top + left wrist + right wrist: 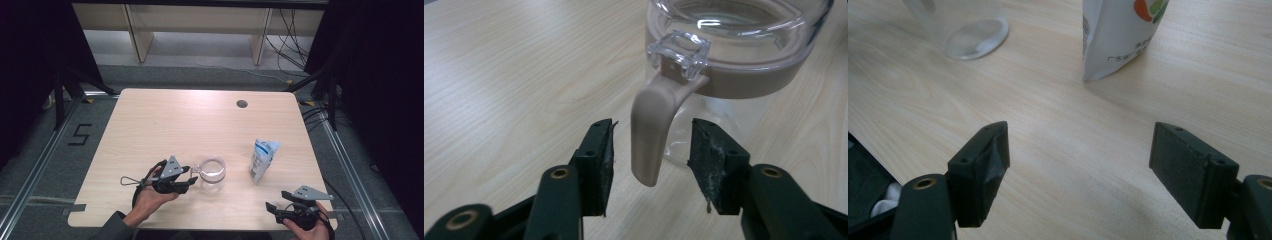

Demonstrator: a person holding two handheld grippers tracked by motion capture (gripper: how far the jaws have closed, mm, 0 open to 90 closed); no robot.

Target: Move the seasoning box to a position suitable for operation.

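Right gripper view, white pouch [1118, 35] w/ tiny unreadable print, right gripper [1080, 170] apart, left gripper [651, 162] apart round jug handle [651, 130].

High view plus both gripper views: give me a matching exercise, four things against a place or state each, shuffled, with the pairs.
Things:
1. left gripper
2. right gripper
3. clear jug
4. white pouch

States:
A. stands upright, right of the jug
B. jaws apart over bare table
C. jaws either side of the beige handle, not touching
D. stands mid-table, its handle towards the left gripper

Pairs: 1-C, 2-B, 3-D, 4-A
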